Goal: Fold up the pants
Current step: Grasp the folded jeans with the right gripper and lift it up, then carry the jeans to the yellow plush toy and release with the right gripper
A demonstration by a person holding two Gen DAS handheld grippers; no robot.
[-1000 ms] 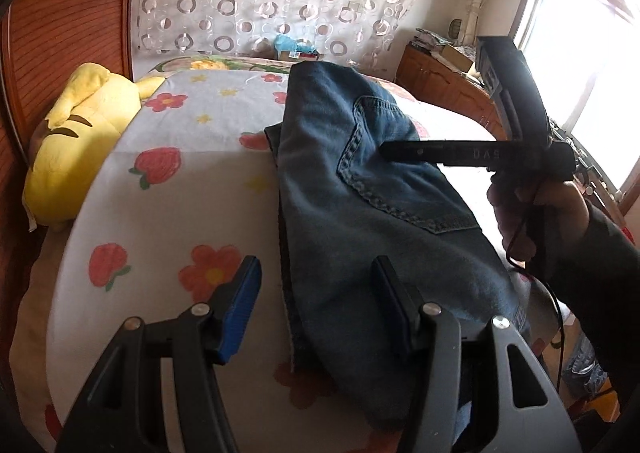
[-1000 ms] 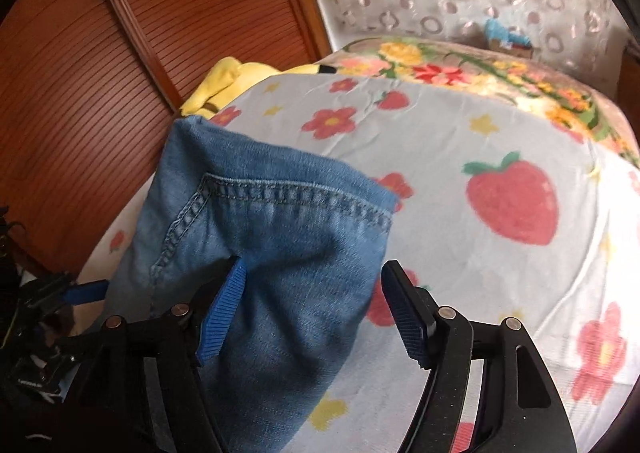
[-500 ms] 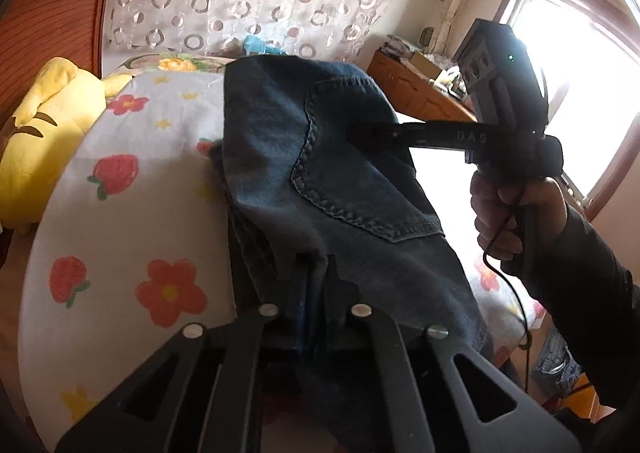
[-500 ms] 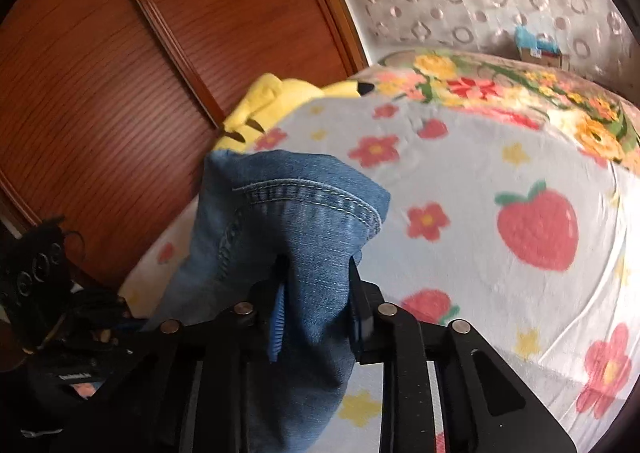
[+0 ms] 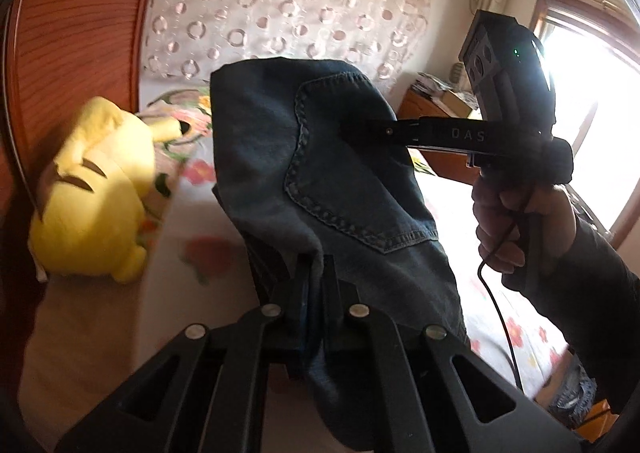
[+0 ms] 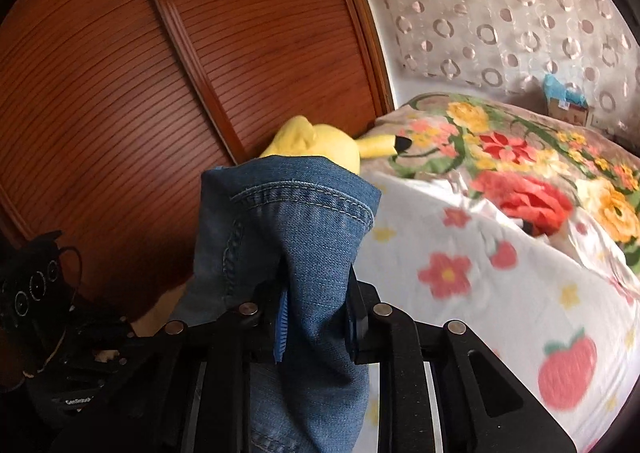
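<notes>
Blue denim pants (image 5: 320,173) hang lifted above the bed, back pocket facing the left wrist camera. My left gripper (image 5: 316,285) is shut on the pants' edge near the waist. My right gripper (image 6: 316,317) is shut on another part of the pants (image 6: 296,237), with a stitched hem sticking up above its fingers. The right gripper also shows in the left wrist view (image 5: 360,131), pinching the denim beside the pocket, held by a hand.
The bed (image 6: 500,293) has a white sheet with strawberries and flowers and a floral quilt (image 6: 520,157). A yellow plush toy (image 5: 92,189) lies near the wooden wardrobe (image 6: 160,73). A wooden nightstand (image 5: 436,109) and window are at the right.
Both grippers went from open around the pants lying on the bed to shut on them, and lifted them off the bed.
</notes>
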